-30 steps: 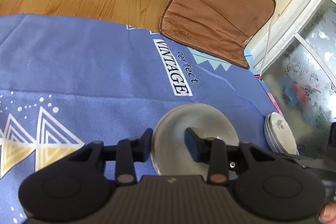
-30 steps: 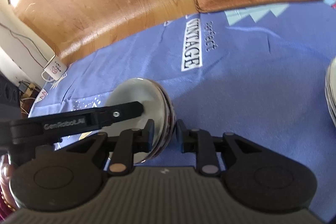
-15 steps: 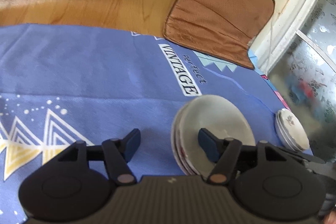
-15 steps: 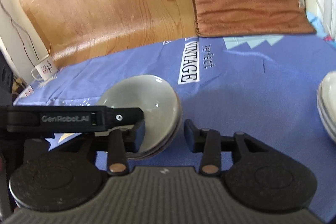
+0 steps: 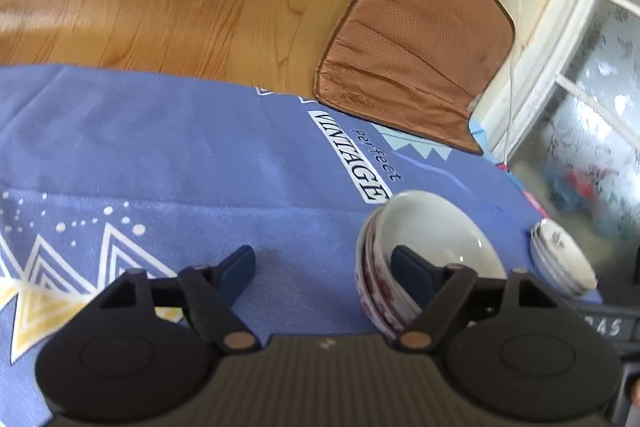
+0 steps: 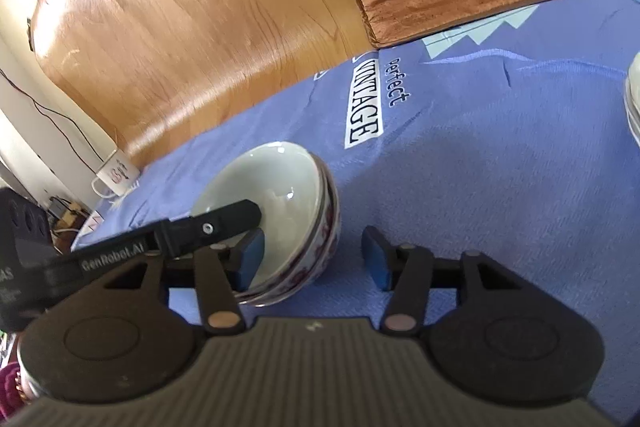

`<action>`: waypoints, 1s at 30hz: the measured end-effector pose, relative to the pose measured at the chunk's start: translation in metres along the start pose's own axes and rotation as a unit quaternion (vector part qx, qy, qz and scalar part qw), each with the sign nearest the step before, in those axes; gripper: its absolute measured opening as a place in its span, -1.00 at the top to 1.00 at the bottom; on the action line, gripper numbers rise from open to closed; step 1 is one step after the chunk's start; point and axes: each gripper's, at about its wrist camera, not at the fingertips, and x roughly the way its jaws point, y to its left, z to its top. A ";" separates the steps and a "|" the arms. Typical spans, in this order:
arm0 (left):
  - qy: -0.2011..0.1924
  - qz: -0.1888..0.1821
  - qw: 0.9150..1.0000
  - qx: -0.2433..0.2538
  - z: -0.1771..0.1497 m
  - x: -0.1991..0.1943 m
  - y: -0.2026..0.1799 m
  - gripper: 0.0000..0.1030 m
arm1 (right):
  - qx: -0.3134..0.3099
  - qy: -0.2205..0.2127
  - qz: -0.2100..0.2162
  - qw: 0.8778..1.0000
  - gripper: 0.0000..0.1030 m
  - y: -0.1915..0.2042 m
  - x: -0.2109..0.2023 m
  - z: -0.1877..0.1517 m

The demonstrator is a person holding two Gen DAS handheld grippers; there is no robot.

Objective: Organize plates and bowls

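Observation:
A stack of bowls (image 5: 436,247), white inside with red pattern outside, rests on the blue cloth (image 5: 180,155). My left gripper (image 5: 326,269) straddles its left wall. The right finger sits inside the top bowl, the left finger stands well clear of the wall, and the jaws are opening. My right gripper (image 6: 314,257) straddles the opposite wall of the bowl stack (image 6: 280,199). One of its fingers is inside the bowl and the other is apart from the outside, with its jaws opening too. Neither gripper presses on the bowls. The left gripper's black finger (image 6: 224,221) reaches into the bowl.
A stack of small plates (image 5: 560,259) lies at the cloth's right edge, seen again as plates (image 6: 632,95). A brown cushion (image 5: 412,59) lies on the wooden floor beyond the cloth. A white mug (image 6: 116,175) stands off the cloth's left corner.
Both grippers' jaws have spread wide off the bowl walls they were pinching. The bowl stack, earlier tipped, now sits on the cloth.

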 end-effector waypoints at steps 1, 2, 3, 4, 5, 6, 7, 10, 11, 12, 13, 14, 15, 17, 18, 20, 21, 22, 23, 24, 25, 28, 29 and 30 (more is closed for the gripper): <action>-0.001 0.004 1.000 0.002 0.000 0.000 0.000 -0.60 | 0.000 -0.002 0.002 1.000 -0.15 0.000 0.000 0.000; 0.000 0.009 1.000 0.003 0.000 0.000 0.000 -0.69 | 0.002 -0.005 0.004 1.000 -0.15 -0.001 -0.001 -0.001; 0.000 0.015 1.000 0.006 0.000 0.000 0.000 -0.75 | 0.004 -0.007 0.008 1.000 -0.16 -0.003 -0.001 -0.001; 0.000 0.022 1.000 0.009 0.000 0.001 -0.001 -0.85 | 0.008 -0.010 0.011 1.000 -0.16 -0.004 -0.002 -0.002; -0.001 0.027 1.000 0.009 0.000 0.001 -0.001 -0.95 | 0.012 -0.013 0.015 1.000 -0.16 -0.005 -0.002 -0.003; -0.003 0.036 0.999 0.009 0.000 0.001 -0.001 -1.00 | 0.017 -0.016 0.018 1.000 -0.17 -0.006 -0.003 -0.004; -0.004 0.040 0.999 0.009 -0.001 0.001 0.000 -0.99 | 0.021 -0.018 0.021 0.999 -0.17 -0.007 -0.003 -0.004; 0.000 0.040 0.999 0.019 0.000 0.002 0.001 -1.00 | 0.021 -0.020 0.024 0.999 -0.23 -0.007 -0.003 -0.005; 0.003 0.038 0.999 0.021 0.000 0.002 0.002 -1.00 | 0.017 -0.020 0.024 0.999 -0.24 -0.006 -0.003 -0.005; 0.005 0.036 0.999 0.022 0.001 0.003 0.003 -1.00 | 0.015 -0.021 0.023 0.999 -0.26 -0.006 -0.004 -0.005; 0.006 0.035 0.999 0.022 0.002 0.003 0.003 -1.00 | 0.014 -0.021 0.024 0.999 -0.27 -0.005 -0.003 -0.005; 0.006 0.035 0.999 0.023 0.002 0.003 0.003 -1.00 | 0.012 -0.020 0.025 0.999 -0.29 -0.005 -0.003 -0.005; 0.007 0.036 0.999 0.023 0.001 0.004 0.002 -1.00 | 0.013 -0.020 0.027 0.999 -0.31 -0.005 -0.003 -0.005; 0.007 0.038 0.999 0.026 0.001 0.004 0.002 -1.00 | 0.016 -0.018 0.031 0.999 -0.33 -0.006 -0.003 -0.004; 0.007 0.038 0.999 0.026 0.001 0.004 0.002 -1.00 | 0.018 -0.016 0.032 0.999 -0.34 -0.007 -0.003 -0.004; 0.005 0.037 0.999 0.028 0.000 0.003 0.002 -1.00 | 0.021 -0.013 0.034 0.999 -0.34 -0.008 -0.003 -0.002; 0.004 0.038 0.999 0.028 -0.001 0.003 0.002 -1.00 | 0.021 -0.011 0.033 0.999 -0.34 -0.008 -0.004 -0.002; 0.003 0.038 0.999 0.028 -0.001 0.003 0.001 -1.00 | 0.021 -0.009 0.033 0.999 -0.34 -0.007 -0.004 -0.002; 0.002 0.040 0.999 0.027 -0.002 0.002 0.001 -1.00 | 0.021 -0.006 0.031 0.999 -0.34 -0.007 -0.005 -0.001; 0.001 0.041 0.999 0.026 -0.002 0.002 0.001 -1.00 | 0.021 -0.004 0.030 0.999 -0.34 -0.006 -0.005 0.000; 0.000 0.043 0.999 0.025 -0.003 0.002 0.000 -1.00 | 0.021 -0.002 0.028 0.999 -0.34 -0.006 -0.005 0.001; -0.004 0.046 0.999 0.019 -0.004 0.000 0.000 -1.00 | 0.016 0.001 0.016 1.000 -0.34 -0.003 -0.008 0.002; -0.003 0.046 0.999 0.019 -0.004 0.000 0.000 -1.00 | 0.011 0.000 0.011 1.000 -0.34 -0.002 -0.009 0.003; -0.003 0.046 0.999 0.020 -0.004 0.000 0.000 -1.00 | 0.006 -0.001 0.007 1.000 -0.34 -0.001 -0.010 0.002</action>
